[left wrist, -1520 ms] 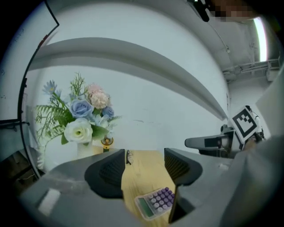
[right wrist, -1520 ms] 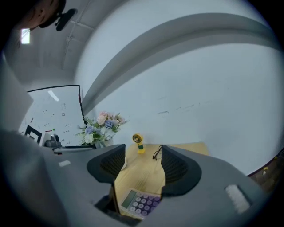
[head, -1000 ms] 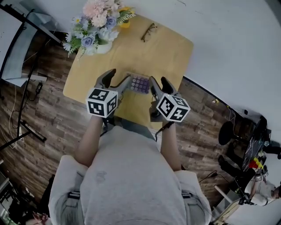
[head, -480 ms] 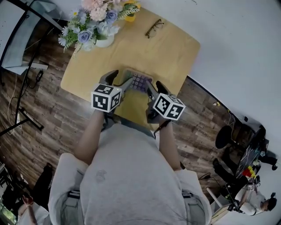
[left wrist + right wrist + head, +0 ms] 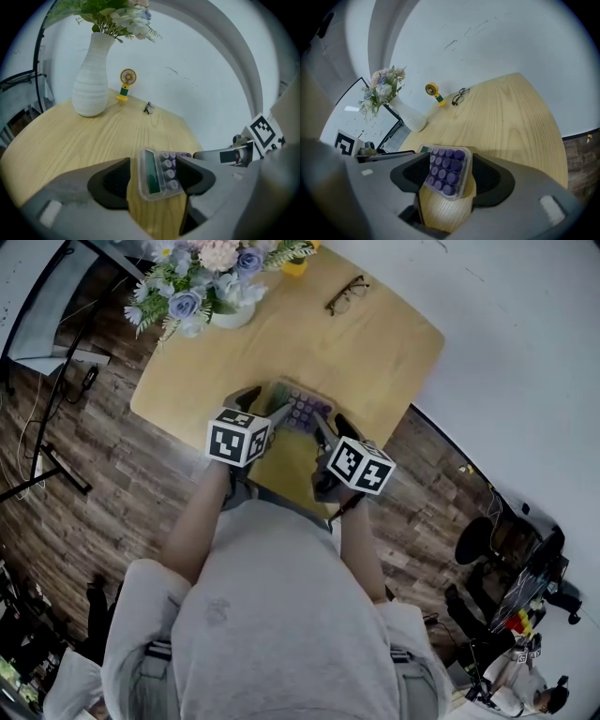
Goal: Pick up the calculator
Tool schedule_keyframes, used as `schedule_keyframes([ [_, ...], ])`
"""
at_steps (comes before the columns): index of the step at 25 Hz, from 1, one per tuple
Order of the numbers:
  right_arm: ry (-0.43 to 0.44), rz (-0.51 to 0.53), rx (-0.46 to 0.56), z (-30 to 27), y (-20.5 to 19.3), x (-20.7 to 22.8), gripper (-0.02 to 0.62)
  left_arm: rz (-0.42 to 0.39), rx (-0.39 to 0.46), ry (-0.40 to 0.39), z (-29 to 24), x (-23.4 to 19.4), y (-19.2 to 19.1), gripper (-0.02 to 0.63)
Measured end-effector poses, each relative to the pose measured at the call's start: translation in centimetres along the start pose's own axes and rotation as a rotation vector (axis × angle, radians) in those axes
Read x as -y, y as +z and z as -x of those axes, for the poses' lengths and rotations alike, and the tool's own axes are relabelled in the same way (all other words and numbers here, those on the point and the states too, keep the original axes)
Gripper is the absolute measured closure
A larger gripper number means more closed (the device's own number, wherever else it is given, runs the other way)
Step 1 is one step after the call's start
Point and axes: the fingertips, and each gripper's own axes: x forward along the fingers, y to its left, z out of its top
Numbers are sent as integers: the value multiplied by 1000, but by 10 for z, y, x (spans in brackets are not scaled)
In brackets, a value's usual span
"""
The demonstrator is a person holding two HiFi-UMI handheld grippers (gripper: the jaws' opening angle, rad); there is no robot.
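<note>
Clear-cased calculator [image 5: 302, 409] with purple round keys and green display flat on the light wooden table [image 5: 375, 343], left gripper [image 5: 152, 164] and right gripper [image 5: 450, 161] jaws just opening wide, one calculator end between each pair, unclamped, key print too small to read

- Your desk [image 5: 375, 343] is smooth, light wood with a fine grain and a matt finish.
- Your calculator [image 5: 446, 171] has a clear, glossy plastic case and rounded purple keys.
- Your left gripper [image 5: 153, 165] has matt grey plastic fingers [image 5: 70, 194] with dark ribbed pads [image 5: 114, 180].
- The vase [image 5: 93, 84] looks matt white and ribbed.
- The floor [image 5: 112, 493] is dark wood planking.
</note>
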Motion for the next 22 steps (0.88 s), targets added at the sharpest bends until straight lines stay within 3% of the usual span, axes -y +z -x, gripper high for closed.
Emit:
schedule_keyframes([
  [22,31,-8,-73,-15,-14,7,319,37,-60,-23,-22,8,-19,299],
])
